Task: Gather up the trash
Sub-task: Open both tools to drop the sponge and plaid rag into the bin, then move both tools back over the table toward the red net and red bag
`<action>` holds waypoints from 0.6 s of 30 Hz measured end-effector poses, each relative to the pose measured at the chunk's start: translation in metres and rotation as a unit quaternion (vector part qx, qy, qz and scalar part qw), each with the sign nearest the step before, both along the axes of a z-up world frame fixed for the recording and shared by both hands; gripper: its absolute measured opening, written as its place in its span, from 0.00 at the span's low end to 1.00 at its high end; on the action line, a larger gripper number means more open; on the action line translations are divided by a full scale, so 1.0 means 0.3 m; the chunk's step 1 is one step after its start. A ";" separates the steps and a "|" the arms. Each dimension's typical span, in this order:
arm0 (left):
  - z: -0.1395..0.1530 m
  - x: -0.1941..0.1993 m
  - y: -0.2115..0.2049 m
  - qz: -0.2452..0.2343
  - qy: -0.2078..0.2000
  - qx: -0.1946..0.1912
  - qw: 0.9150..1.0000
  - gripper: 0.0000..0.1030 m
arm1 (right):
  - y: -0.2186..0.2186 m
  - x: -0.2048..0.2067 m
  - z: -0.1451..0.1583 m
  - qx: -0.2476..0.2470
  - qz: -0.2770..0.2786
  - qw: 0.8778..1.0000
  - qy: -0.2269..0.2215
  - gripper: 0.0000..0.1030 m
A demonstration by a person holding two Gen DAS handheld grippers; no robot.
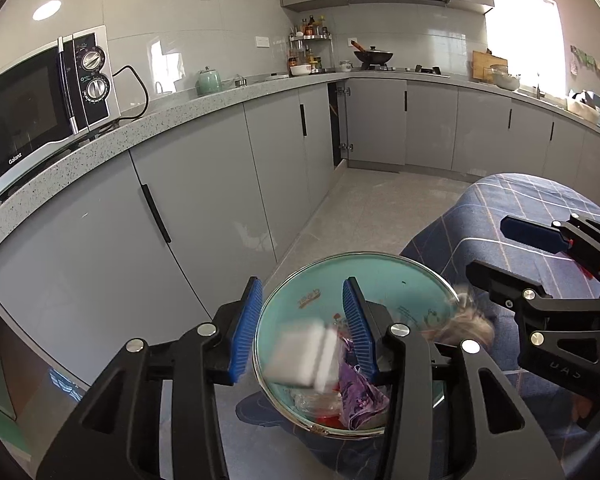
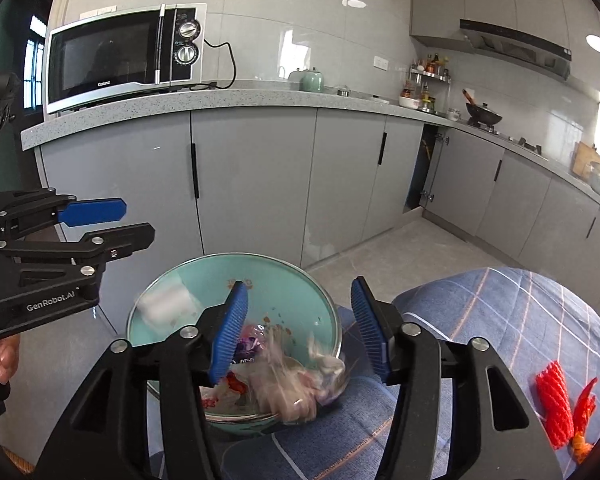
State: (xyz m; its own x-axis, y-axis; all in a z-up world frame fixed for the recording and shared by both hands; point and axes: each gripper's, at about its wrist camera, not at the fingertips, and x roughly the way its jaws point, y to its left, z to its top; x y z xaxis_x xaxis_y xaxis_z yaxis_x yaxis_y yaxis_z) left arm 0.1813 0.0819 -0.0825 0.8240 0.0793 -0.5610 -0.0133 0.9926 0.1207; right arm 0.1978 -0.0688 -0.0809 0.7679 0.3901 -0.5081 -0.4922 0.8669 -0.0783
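A teal bowl (image 1: 384,276) (image 2: 288,280) stands on a blue checked cloth (image 2: 500,312) and holds wrappers, among them a purple one (image 1: 358,398). My left gripper (image 1: 303,328) (image 2: 134,222) hangs open over the bowl's left side. A blurred white block (image 1: 304,360) (image 2: 164,304) is loose below it, with neither pad touching it. My right gripper (image 2: 300,328) (image 1: 490,246) is open over the bowl's right side. A blurred crumpled pale wrapper (image 2: 292,376) (image 1: 466,320) sits at the rim beneath it, free of the pads.
A red foam net (image 2: 554,404) lies on the cloth at the far right. Grey cabinets (image 2: 252,184) and a speckled counter with a microwave (image 2: 120,56) run behind the bowl. Tiled floor (image 1: 364,208) lies between them. A person's hand (image 2: 4,356) grips the left gripper's handle.
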 end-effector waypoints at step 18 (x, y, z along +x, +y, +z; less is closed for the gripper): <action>-0.011 -0.003 -0.023 -0.002 0.005 0.004 1.000 0.60 | -0.067 -0.034 -0.002 0.003 -0.020 1.000 -0.004 0.61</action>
